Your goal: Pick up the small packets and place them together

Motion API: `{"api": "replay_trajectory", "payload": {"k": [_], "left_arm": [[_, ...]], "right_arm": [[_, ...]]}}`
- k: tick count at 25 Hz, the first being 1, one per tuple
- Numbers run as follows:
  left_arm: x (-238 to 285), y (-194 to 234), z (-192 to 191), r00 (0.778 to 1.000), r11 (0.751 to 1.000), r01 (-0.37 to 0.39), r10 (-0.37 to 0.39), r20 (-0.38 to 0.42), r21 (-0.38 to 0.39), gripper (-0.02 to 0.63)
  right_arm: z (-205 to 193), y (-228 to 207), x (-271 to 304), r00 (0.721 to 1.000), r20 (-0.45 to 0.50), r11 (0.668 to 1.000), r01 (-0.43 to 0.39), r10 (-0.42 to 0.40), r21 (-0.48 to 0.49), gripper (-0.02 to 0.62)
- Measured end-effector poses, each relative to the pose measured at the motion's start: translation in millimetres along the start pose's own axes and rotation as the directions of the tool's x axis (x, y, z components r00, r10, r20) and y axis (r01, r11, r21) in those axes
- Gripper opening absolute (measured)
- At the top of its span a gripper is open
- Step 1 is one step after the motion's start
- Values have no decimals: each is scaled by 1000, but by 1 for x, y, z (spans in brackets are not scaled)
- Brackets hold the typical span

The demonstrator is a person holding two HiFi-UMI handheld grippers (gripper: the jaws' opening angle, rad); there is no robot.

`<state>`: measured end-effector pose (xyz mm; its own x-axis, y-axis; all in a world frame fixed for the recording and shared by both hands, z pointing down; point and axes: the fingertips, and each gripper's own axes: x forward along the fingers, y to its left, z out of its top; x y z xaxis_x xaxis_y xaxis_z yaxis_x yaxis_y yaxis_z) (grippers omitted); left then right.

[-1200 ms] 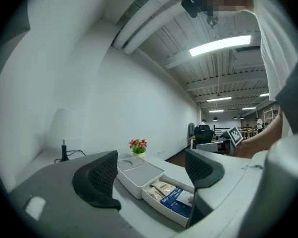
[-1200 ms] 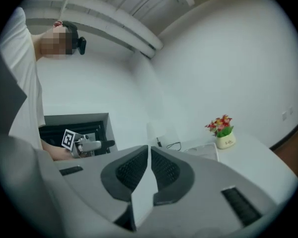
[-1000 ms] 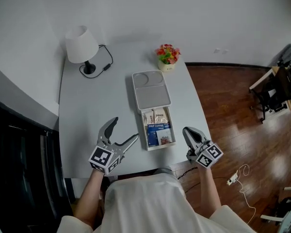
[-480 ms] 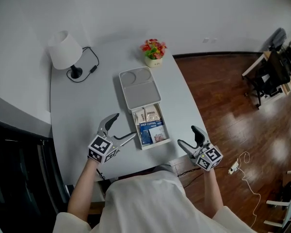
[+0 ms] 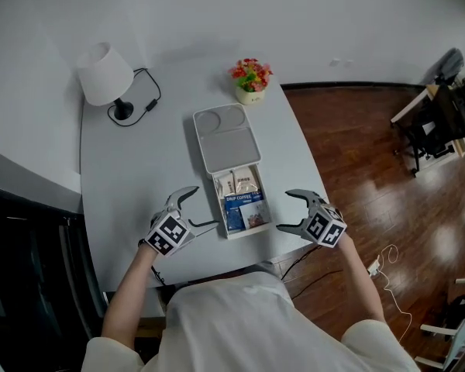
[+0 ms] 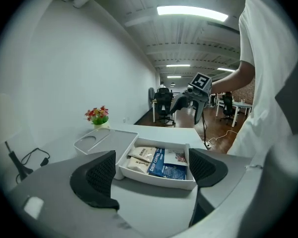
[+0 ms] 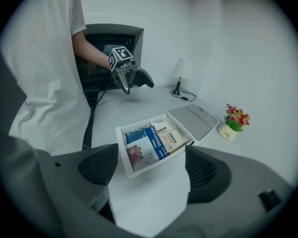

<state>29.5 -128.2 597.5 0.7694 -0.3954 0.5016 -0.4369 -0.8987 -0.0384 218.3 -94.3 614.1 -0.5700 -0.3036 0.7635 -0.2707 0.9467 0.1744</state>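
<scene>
Left jaws: the left gripper [image 5: 204, 208] has its jaws partly apart, just opening, with nothing between them; it hovers just left of the box.
Right jaws: the right gripper [image 5: 284, 210] has its jaws wide apart, also just opening, and empty; it is at the tabletop [image 5: 139, 169] edge, right of the box.
Packets: the small packets [image 5: 242, 186] lie flat and crowded beside a blue packet [image 5: 244, 212] in the open near compartment of the white box [image 5: 226, 142].
Risk: packets this thin and flat may slip, or two may lift together.
Risk: a jaw catching the box wall could drag the box.
</scene>
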Motion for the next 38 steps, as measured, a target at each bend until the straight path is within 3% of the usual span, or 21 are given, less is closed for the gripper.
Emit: {"api": "replay_trajectory", "payload": {"k": [4,8,9,10,15,17,22,23,26,32,36,38], "left_arm": [[-5,1,-4,1000,999,-25,25,9,-40,459],[-14,-1,-10,998,996,-55,56,19,-77,459],[-17,-2,-11,998,994,-64,66,22,-87,459],[-21,-3,-12,997,992,-74,77,25,-98,459],[-42,-6,-18,991,983,-121,128,40,-140,459],[-49,-7,-22,989,979,-136,143,40,-153,459],[-62,-8,-31,982,967,-172,183,42,-190,459],[-64,-8,-32,981,965,-177,189,44,-194,459],[-69,-9,-33,978,961,-188,202,51,-202,459],[-77,-8,-35,972,956,-209,227,65,-207,459],[-83,-7,-32,968,954,-217,237,78,-209,459],[-86,-7,-29,966,952,-221,243,85,-210,459]], "right_arm": [[4,-2,46,978,-130,975,-179,162,-133,411],[2,11,93,919,-271,911,-349,286,-220,405],[-1,15,101,902,-307,893,-382,304,-239,337],[-5,18,109,886,-340,875,-409,314,-258,311],[-26,28,134,815,-464,825,-501,347,-263,311],[-31,30,139,802,-488,817,-511,343,-265,311],[-33,29,151,807,-511,836,-478,296,-270,307],[-33,28,153,813,-510,841,-465,282,-276,267],[-30,27,153,829,-498,854,-434,254,-288,251],[-25,28,147,856,-465,868,-393,225,-304,156],[-15,27,133,872,-434,876,-377,227,-301,98],[-7,29,124,880,-412,877,-375,236,-300,98]]}}
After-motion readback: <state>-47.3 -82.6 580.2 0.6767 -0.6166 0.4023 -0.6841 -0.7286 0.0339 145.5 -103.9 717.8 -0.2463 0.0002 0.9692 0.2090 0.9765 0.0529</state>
